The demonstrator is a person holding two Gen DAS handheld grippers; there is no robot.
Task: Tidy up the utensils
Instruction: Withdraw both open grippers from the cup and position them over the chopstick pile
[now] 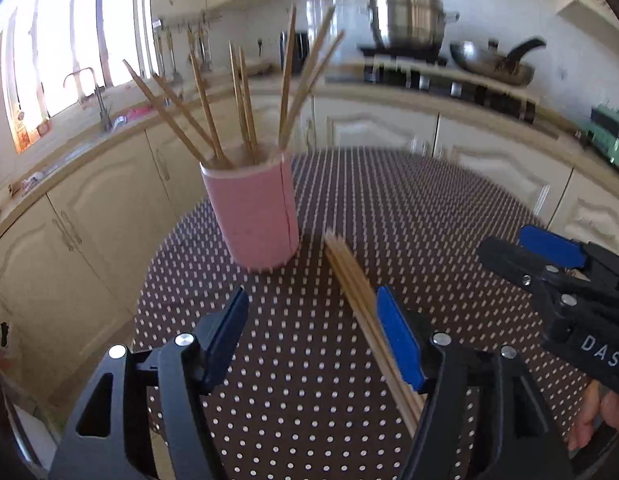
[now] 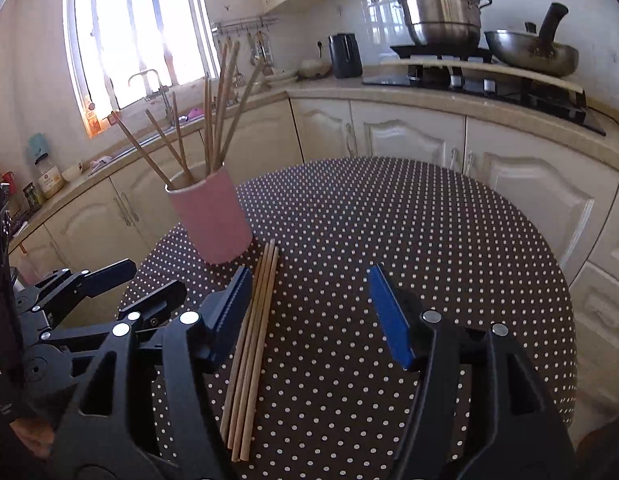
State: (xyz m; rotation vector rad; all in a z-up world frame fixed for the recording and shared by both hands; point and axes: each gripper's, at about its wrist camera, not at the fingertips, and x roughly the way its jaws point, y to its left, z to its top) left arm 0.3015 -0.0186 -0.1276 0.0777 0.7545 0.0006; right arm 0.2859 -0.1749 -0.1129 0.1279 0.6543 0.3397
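A pink cup (image 1: 249, 212) (image 2: 211, 216) holding several wooden chopsticks stands upright on the round table with a brown dotted cloth (image 1: 429, 220) (image 2: 389, 220). A bundle of loose chopsticks (image 1: 349, 280) (image 2: 255, 340) lies flat on the cloth just in front of the cup. My left gripper (image 1: 313, 340) (image 2: 157, 276) is open, and the bundle runs under its right finger. My right gripper (image 2: 309, 316) (image 1: 503, 238) is open too; the bundle lies just inside its left finger (image 2: 229, 312), with no pad pressing on it.
Cream cabinets curve around the table's far side. The counter carries a sink with a faucet (image 2: 149, 84), a black kettle (image 2: 344, 56), a steel pot (image 2: 441, 12) and a wok (image 2: 533, 54) on the stove. A person's hand (image 1: 601, 412) shows at the lower right.
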